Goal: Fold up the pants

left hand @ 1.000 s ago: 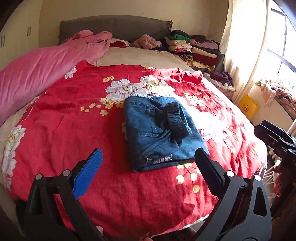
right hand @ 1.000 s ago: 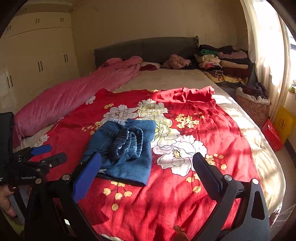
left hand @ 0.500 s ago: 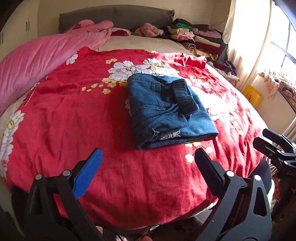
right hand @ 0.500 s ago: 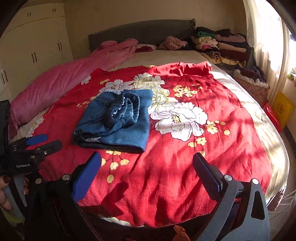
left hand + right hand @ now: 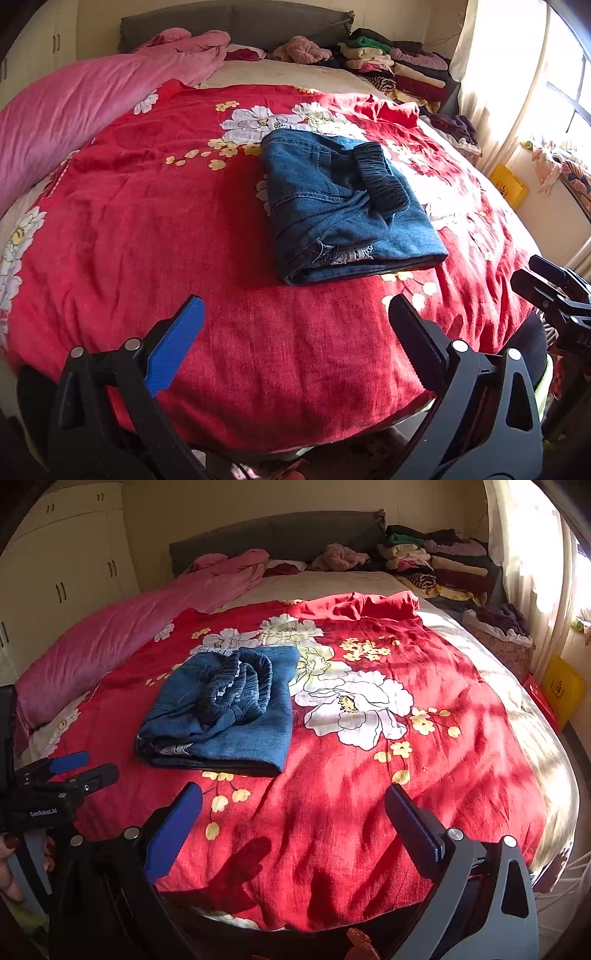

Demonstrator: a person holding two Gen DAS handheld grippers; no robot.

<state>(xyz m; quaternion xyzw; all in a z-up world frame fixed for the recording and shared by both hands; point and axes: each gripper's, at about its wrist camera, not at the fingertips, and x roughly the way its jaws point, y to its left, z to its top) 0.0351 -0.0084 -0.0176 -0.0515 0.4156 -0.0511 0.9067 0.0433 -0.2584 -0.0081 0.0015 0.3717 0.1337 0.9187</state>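
pants (image 5: 343,206) folded on bedspread (image 5: 147,240) | left gripper (image 5: 295,325) agape, apart | right gripper (image 5: 293,812) likewise, seemingly clear

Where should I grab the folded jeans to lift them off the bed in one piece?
Take the folded jeans at the near stacked edge, coming in low from the foot of the bed. There the layers lie flush together, so one pinch likely catches them all; the bunched waistband on top sits loose.

A home bedroom. A bed (image 5: 546,760) with a grey headboard (image 5: 280,535) carries a red floral blanket (image 5: 369,812) and a pink quilt (image 5: 110,642), with stacked clothes (image 5: 436,561) near the curtained window (image 5: 517,74). Cream wardrobe doors (image 5: 59,576) line the wall.
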